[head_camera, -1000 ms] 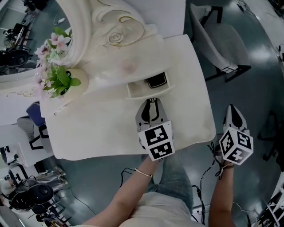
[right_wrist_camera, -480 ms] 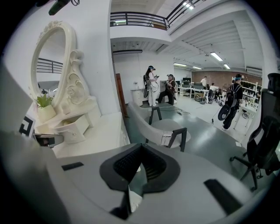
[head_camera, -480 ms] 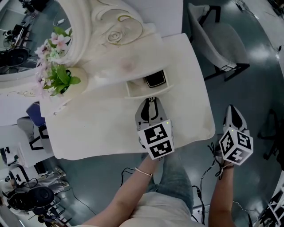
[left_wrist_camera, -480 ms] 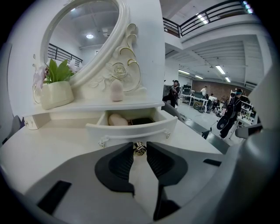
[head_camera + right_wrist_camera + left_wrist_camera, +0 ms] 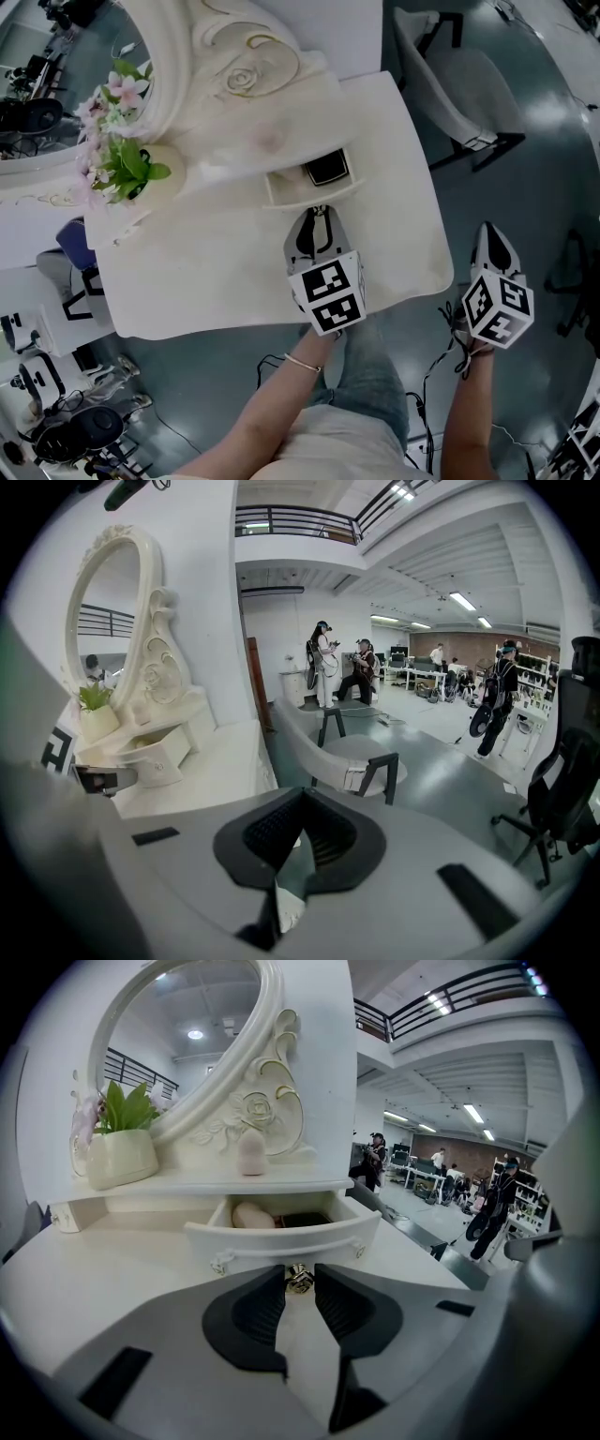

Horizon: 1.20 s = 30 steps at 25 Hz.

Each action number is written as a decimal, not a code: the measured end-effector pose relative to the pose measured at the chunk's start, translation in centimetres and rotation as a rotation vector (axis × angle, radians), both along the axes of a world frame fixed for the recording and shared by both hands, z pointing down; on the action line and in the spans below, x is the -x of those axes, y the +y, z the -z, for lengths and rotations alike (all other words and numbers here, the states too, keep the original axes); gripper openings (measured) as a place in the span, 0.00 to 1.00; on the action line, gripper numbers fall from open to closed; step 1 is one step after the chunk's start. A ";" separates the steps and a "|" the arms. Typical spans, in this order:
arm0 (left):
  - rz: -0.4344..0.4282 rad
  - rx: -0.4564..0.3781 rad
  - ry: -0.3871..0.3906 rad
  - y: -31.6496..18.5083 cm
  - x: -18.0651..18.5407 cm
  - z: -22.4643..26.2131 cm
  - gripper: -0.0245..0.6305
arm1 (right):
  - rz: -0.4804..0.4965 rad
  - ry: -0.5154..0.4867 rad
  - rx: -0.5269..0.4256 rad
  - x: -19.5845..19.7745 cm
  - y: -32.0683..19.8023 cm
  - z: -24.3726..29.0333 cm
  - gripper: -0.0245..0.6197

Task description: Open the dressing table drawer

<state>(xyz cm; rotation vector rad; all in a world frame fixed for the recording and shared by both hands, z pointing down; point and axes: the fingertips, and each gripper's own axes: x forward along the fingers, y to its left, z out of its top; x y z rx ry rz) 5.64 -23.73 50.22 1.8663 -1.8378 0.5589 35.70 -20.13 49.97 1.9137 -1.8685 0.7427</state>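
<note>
The white dressing table [image 5: 398, 187] has its small drawer [image 5: 281, 199] pulled part way out. In the left gripper view the drawer [image 5: 281, 1241] shows a pale pink lump [image 5: 251, 1215] and a dark flat thing [image 5: 305, 1219] inside. My left gripper [image 5: 320, 213] points at the drawer front. Its jaws [image 5: 299, 1270] are closed on the small brass knob [image 5: 299, 1282]. My right gripper [image 5: 489, 229] hangs off the table's right edge over the floor. Its pads [image 5: 302, 799] meet at the tips with nothing between them.
A pot of pink flowers [image 5: 131, 159] stands on the shelf at the left, under the oval mirror [image 5: 178, 1044]. A pink egg-shaped thing [image 5: 251, 1153] sits on the shelf above the drawer. A grey chair [image 5: 464, 84] stands right of the table. People stand far back [image 5: 323, 658].
</note>
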 end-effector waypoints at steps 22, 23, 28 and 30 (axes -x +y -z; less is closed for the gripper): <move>0.008 -0.171 0.021 1.0 5.8 8.4 0.23 | 0.053 0.000 -0.046 5.2 -0.4 3.6 0.05; 0.016 -0.184 0.019 1.1 6.8 9.3 0.23 | 0.058 0.001 -0.054 5.7 -0.4 4.1 0.05; 0.043 -0.240 0.023 1.8 11.8 13.3 0.21 | 0.071 0.001 -0.121 8.5 -0.7 7.8 0.05; 0.045 -0.255 0.027 2.4 13.8 14.9 0.19 | 0.074 -0.004 -0.154 9.8 -0.6 9.6 0.05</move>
